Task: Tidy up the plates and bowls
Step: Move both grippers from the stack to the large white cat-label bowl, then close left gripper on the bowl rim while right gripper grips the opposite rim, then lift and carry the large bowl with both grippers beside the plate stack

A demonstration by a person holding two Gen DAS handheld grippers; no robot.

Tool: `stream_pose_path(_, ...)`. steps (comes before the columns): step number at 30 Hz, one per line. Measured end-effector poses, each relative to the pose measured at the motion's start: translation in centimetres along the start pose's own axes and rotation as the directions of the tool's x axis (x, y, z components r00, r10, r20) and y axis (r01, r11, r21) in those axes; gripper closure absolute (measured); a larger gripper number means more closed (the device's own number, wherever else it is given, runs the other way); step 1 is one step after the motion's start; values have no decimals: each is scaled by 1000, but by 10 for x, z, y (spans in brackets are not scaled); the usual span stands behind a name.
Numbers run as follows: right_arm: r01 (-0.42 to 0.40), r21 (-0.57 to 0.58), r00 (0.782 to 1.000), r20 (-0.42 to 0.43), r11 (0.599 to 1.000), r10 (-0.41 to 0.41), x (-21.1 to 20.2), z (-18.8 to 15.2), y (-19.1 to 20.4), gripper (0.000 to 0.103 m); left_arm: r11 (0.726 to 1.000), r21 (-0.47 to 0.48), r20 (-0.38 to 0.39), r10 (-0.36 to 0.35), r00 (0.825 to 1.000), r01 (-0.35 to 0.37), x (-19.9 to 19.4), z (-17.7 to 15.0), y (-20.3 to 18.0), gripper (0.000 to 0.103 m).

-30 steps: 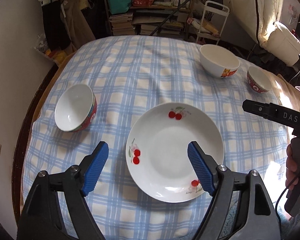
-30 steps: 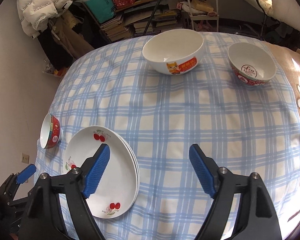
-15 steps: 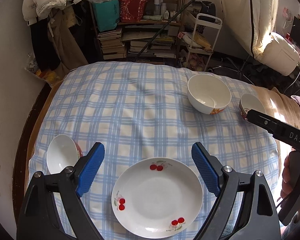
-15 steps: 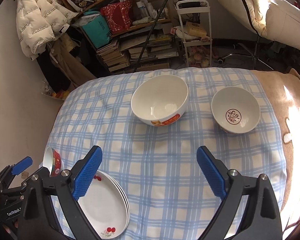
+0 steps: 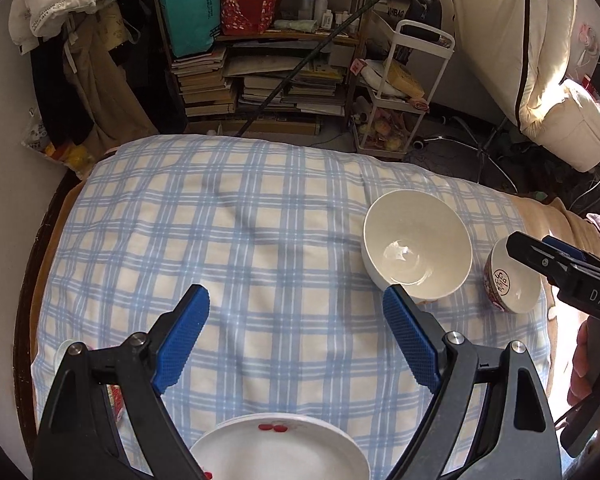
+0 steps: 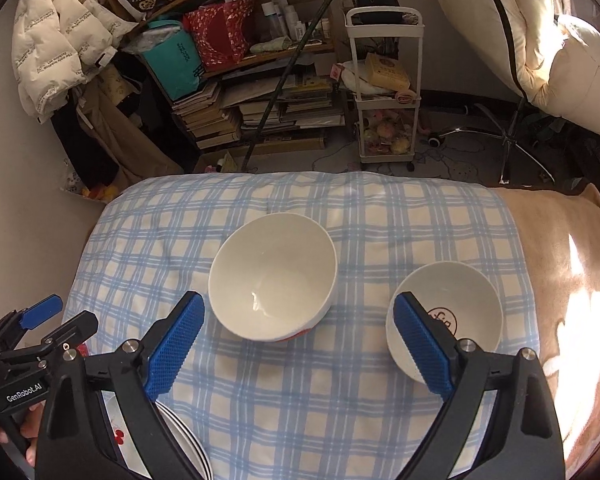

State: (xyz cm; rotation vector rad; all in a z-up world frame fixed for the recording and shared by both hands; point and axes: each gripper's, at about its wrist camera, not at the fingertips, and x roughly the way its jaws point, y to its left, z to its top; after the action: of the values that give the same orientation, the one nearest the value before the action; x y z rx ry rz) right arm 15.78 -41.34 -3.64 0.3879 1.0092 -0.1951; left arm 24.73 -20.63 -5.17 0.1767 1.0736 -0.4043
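Cluttered bookshelf behind checked bedcover

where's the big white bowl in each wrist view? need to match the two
Left wrist: big white bowl sits right of centre, just above the left gripper's right-hand fingertip.
Right wrist: it sits at centre, above the gap between the right gripper's fingers.
Shared landmark: the small bowl with the red seal, to its right in both.

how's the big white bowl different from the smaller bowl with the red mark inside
The big white bowl is wider than the smaller bowl. The big bowl's inside is plain white; the smaller bowl has a red round mark at its bottom. The big bowl sits nearer the middle of the checked cloth, the smaller bowl near its right edge. Both are upright and empty.
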Motion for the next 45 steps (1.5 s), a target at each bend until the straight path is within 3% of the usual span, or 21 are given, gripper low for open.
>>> stream_pose_path(4, 13, -15, 1000, -21, 1000, -13, 17, 12, -7, 3, 992, -42, -51, -123, 991, 121, 36, 11, -4, 16)
stream_pose_path(7, 4, -11, 1000, -29, 1000, -4, 30, 15, -14, 7, 983, -76, -67, -171, 983, 166, 61, 14, -5, 17)
stream_pose_path(17, -11, -13, 992, -125, 1000, 9, 86, 12, -31, 34, 994, -19, -124, -107, 987, 106, 118, 22, -24, 22)
stream_pose_path(23, -64, 2, 985, -160, 998, 63, 105, 10, -30, 58, 993, -30, -144, -120, 982, 117, 137, 26, -33, 36)
stream_pose_path(27, -68, 2, 980, -187, 998, 68, 117, 9, -27, 77, 993, -8, -179, -118, 977, 118, 148, 24, -44, 57)
stream_pose_path(31, -44, 5, 979, -200, 999, 44, 124, 5, -26, 80, 992, 22, -209, -114, 971, 121, 157, 17, -58, 60)
stream_pose_path(36, -31, -2, 978, -206, 1000, 30, 129, 0, -24, 83, 986, -24, -232, -168, 958, 167, 162, 13, -64, 86)
stream_pose_path(45, -7, -6, 984, -179, 1000, 6, 118, -6, -20, 87, 994, 35, -230, -97, 968, 108, 150, 4, -70, 89)
